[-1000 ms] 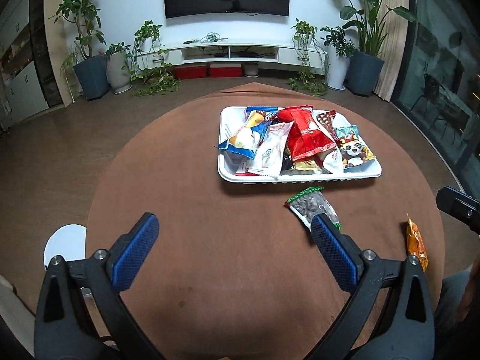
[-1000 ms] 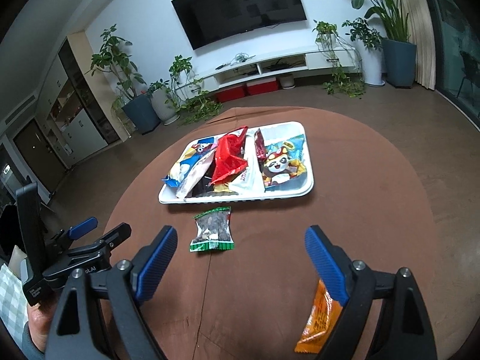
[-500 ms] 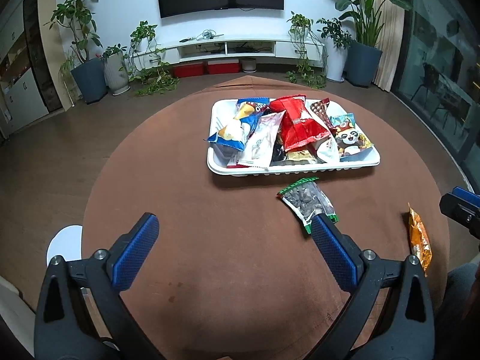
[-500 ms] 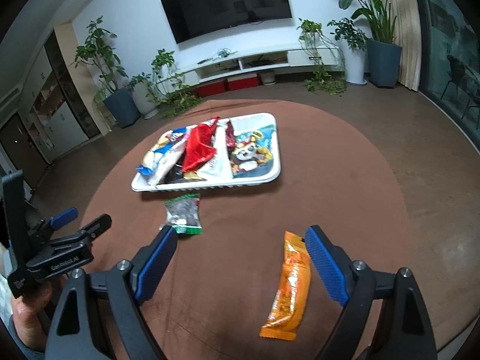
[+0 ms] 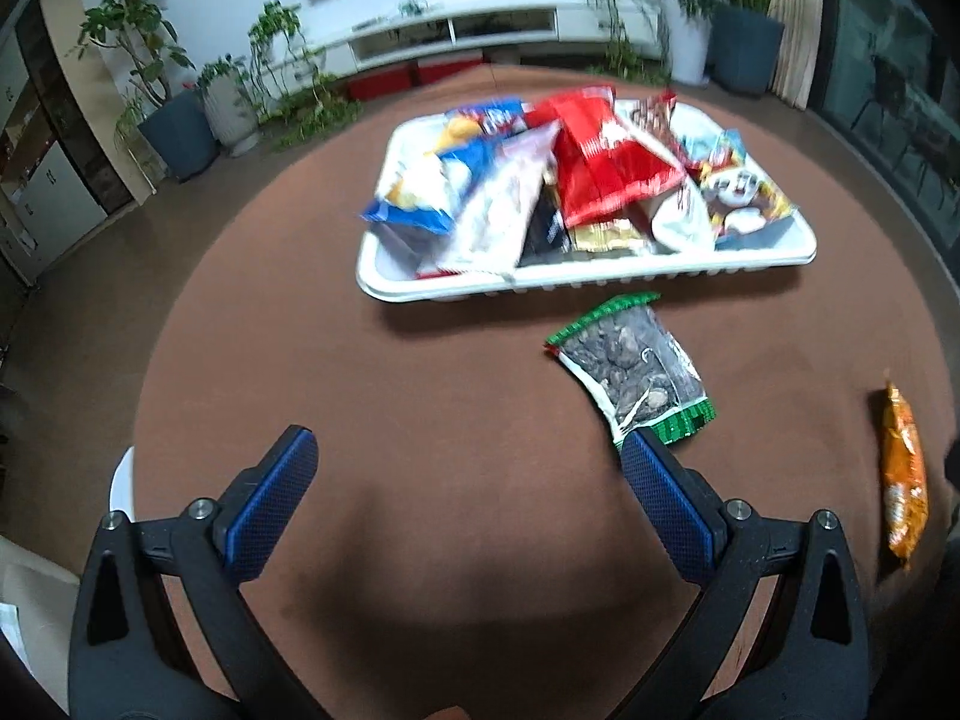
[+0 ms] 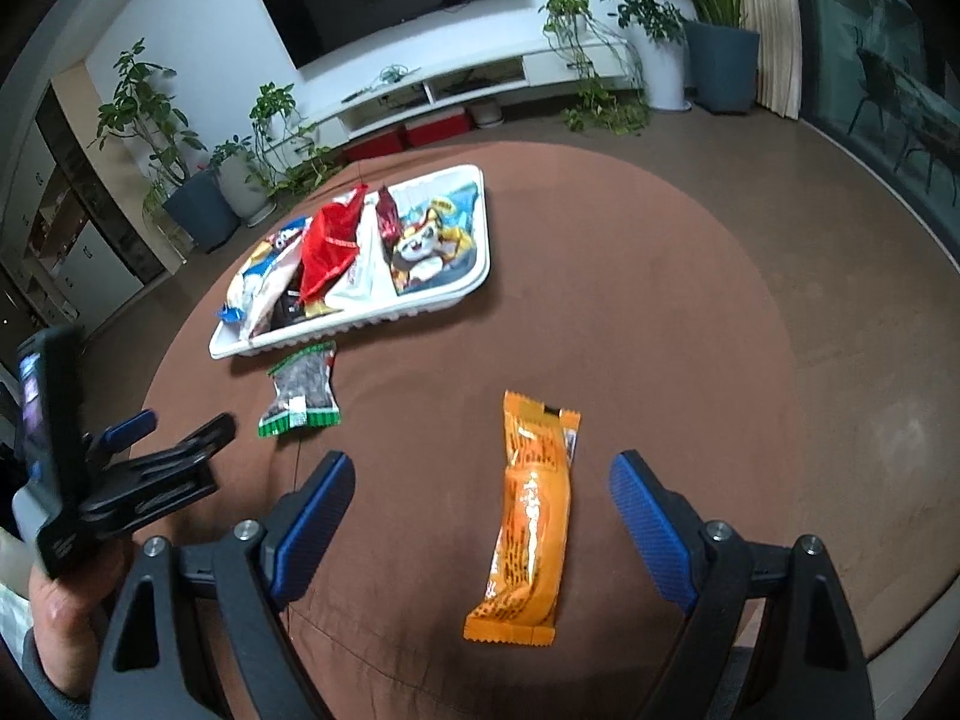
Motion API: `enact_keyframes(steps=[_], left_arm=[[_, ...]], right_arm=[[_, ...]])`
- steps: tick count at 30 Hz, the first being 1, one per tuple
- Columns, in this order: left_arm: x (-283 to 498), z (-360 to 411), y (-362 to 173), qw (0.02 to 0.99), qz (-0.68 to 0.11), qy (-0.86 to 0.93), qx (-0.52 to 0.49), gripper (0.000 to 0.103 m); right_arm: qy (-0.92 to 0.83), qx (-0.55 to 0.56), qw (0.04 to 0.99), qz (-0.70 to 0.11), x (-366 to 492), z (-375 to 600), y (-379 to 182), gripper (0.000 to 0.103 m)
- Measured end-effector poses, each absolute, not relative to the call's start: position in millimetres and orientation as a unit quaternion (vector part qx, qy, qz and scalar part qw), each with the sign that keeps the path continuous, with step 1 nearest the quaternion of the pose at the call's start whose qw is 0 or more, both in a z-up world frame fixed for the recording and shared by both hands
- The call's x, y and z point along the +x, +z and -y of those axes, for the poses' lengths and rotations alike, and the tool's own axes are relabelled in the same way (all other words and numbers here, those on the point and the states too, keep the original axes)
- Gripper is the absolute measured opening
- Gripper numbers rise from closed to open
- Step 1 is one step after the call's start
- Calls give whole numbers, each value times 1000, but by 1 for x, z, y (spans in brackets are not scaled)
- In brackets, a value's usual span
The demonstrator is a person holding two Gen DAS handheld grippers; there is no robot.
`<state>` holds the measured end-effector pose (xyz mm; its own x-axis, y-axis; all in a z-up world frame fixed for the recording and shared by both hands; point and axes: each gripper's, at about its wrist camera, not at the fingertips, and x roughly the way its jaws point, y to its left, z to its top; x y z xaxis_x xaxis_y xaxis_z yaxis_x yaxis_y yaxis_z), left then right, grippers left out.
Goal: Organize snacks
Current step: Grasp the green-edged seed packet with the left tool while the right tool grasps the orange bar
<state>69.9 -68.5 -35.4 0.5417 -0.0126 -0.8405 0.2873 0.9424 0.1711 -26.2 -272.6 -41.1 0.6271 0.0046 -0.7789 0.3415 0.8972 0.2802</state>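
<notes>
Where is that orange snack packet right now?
The orange packet lies flat on the brown table, outside the white tray, just ahead of the open right gripper and right of the green-edged packet.

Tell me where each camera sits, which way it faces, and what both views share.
Left wrist: on the left gripper, facing across the brown table at the white tray and green-edged packet; its open blue jaws show.
Right wrist: on the right gripper, looking down at the orange packet between its open jaws; the left gripper and the hand holding it show.
Shared: tray, both packets, table.
</notes>
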Motion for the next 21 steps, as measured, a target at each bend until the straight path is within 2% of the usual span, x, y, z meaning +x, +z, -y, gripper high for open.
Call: enact_keyframes(steps=[7, 14, 21], left_arm=[[100, 94, -48, 854, -497, -86, 129, 103], [116, 119, -37, 861, -484, -95, 123, 103], [156, 148, -60, 837, -520, -87, 145, 102]], right_arm=[[-85, 215, 878, -419, -30, 272, -44, 89], [-81, 222, 878, -416, -32, 275, -46, 89], [-80, 218, 871, -434, -29, 274, -55, 89]])
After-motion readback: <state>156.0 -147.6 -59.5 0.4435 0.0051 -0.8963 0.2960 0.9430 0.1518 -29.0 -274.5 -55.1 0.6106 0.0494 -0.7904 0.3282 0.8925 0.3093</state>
